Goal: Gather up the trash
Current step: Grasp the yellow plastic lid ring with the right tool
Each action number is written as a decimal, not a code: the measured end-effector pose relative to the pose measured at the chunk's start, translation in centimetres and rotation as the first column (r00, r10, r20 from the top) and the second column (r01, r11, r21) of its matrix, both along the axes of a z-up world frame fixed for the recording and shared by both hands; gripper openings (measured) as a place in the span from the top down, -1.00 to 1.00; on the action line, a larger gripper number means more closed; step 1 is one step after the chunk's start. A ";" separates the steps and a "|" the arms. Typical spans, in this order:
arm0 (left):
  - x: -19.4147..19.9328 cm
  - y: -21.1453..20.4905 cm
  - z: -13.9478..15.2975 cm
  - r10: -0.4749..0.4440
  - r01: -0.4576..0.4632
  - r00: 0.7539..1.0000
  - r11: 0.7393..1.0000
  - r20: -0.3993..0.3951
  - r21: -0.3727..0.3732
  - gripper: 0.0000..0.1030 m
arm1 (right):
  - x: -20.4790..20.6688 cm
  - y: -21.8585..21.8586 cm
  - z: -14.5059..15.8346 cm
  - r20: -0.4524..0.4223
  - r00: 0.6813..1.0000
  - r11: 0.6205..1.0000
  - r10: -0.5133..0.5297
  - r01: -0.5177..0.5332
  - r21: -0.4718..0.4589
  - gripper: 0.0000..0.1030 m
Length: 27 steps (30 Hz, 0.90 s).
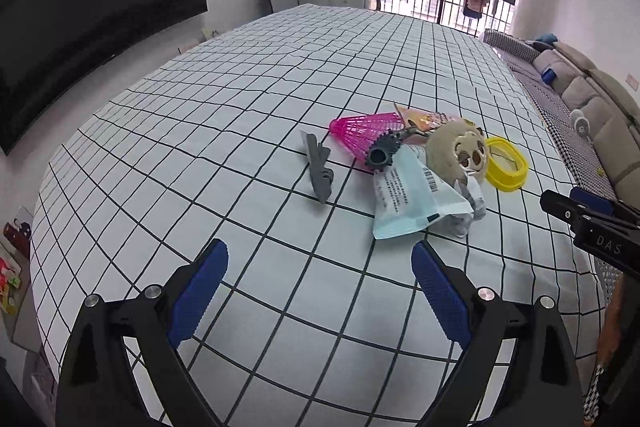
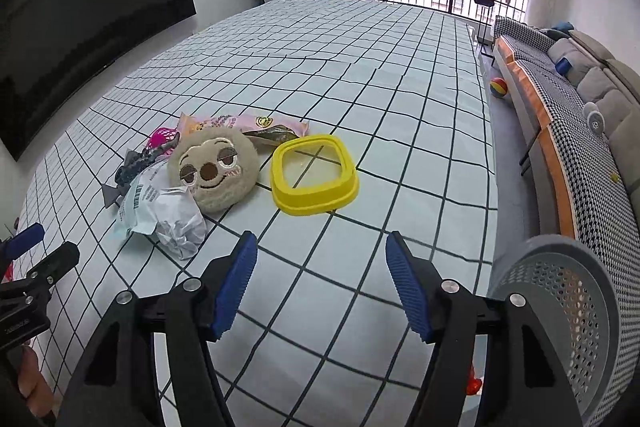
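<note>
Right wrist view alone shows grey perforated basket [image 2: 560,311] off table's [image 2: 360,75] right edge, crumpled white wrapper [image 2: 180,223] mid-table beside sloth plush [image 2: 214,173], left gripper [image 1: 320,291] and right gripper [image 2: 322,283] both spread wide, empty.

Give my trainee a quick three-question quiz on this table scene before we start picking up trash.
1. True or false: the right tool holds the crumpled paper.
2. Which thing lies nearest the yellow ring? A) plush face B) pink shuttlecock C) grey clip
3. Fill in: the grey mesh basket stands at the ___ edge of the right wrist view.

Key: 1 false, both tools are open and empty, the left tool too. 2 A. 3 right.
</note>
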State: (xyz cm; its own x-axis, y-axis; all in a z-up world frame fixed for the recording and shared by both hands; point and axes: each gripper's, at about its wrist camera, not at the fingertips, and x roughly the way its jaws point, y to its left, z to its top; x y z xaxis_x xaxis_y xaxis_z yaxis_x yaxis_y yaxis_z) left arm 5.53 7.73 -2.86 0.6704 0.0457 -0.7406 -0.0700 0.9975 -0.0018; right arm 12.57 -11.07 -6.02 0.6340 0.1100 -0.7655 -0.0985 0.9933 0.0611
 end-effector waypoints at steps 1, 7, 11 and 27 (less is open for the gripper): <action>0.1 0.2 -0.1 0.004 -0.004 1.000 1.000 -0.003 -0.003 -0.77 | 0.6 0.1 -0.1 -0.006 1.000 1.000 0.007 -0.007 -0.006 -0.36; 0.7 1.0 -0.5 0.016 -0.016 1.000 1.000 -0.014 -0.021 -0.77 | 4.2 0.8 -0.9 -0.074 0.996 0.998 0.051 -0.053 -0.021 -0.44; 0.8 1.4 -0.6 0.025 -0.026 1.000 0.999 -0.015 -0.028 -0.77 | 6.1 1.2 -1.2 -0.093 0.993 0.997 0.066 -0.070 -0.032 -0.45; 1.3 3.1 -1.5 0.048 -0.050 0.998 0.997 -0.031 -0.051 -0.77 | 9.1 1.3 -3.1 -0.131 0.989 0.996 0.062 -0.069 -0.051 -0.47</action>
